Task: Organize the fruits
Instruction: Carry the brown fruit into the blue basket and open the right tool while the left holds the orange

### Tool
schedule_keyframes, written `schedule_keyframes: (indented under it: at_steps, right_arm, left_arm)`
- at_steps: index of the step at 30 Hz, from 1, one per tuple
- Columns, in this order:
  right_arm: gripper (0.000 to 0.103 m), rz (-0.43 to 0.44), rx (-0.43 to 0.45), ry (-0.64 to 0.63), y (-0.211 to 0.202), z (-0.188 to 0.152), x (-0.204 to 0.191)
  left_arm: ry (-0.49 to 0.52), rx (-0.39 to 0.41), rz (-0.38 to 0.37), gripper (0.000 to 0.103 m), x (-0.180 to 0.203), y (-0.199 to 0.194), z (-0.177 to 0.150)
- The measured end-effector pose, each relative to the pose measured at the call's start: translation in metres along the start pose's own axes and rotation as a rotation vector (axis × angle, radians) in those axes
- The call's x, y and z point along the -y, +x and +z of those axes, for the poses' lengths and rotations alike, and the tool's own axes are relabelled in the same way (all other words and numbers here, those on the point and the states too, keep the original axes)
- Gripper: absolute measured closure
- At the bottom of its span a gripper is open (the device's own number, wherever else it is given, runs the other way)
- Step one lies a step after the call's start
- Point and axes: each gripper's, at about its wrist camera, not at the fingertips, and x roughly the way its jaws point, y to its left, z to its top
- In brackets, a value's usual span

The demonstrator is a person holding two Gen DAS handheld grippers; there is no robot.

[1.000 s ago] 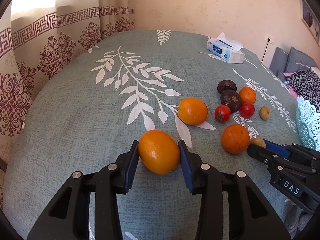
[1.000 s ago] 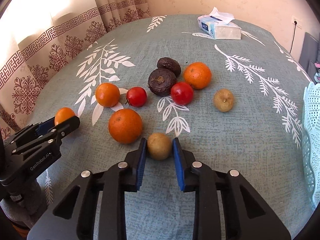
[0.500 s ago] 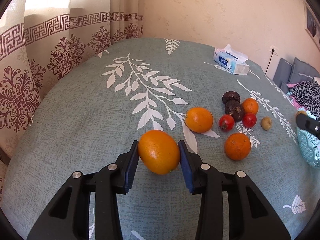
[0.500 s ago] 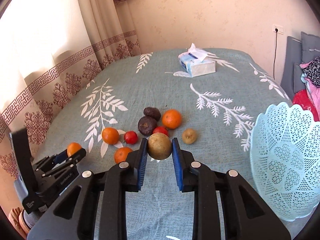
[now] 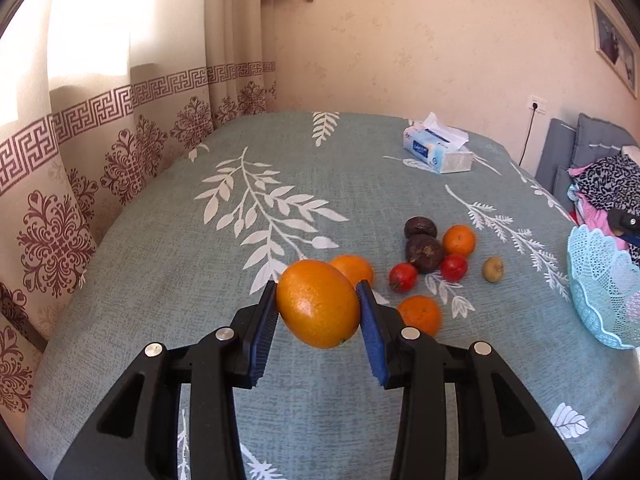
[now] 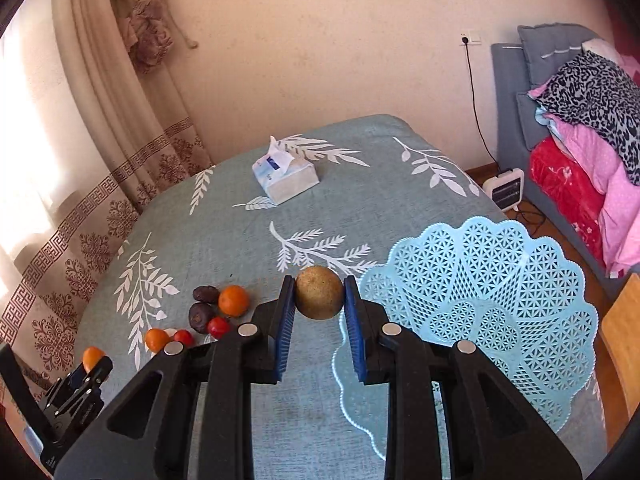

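Left gripper (image 5: 318, 312): jaws closed on large orange (image 5: 318, 304), held clear above the bed (image 5: 160, 280).
Large orange axis: long axis tilted, upper left to lower right.
Right gripper (image 6: 319, 300): jaws closed on round brown fruit (image 6: 319, 298), raised at the left rim of the blue basket (image 6: 500, 280).

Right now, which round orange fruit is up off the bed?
The big orange squeezed in the left gripper. The three smaller oranges lie on the teal bedspread.
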Motion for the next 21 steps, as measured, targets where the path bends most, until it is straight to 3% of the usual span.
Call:
schedule_keyframes:
  at_steps: [6,14,16,17,21]
  right_arm:
    - [0.078,-0.070,-0.041,0.079,0.014,0.005,0.036]
    - [0.075,-0.091,-0.088,0.151,0.021,0.006,0.063]
    - [0.043,-0.075,-0.097,0.182,0.019,0.007,0.070]
    - [0.039,-0.065,-0.085,0.201,0.015,0.009,0.073]
    - [0.038,-0.059,-0.049,0.220,0.001,0.016,0.081]
  left_arm:
    - [0.049,0.015,-0.077,0.063,0.041,-0.018,0.024]
    - [0.115,-0.045,-0.198,0.063,0.100,-0.020,0.042]
    - [0.138,-0.055,-0.225,0.063,0.114,-0.020,0.045]
    - [0.149,-0.057,-0.237,0.063,0.122,-0.020,0.047]
    - [0.194,-0.059,-0.283,0.063,0.150,-0.022,0.050]
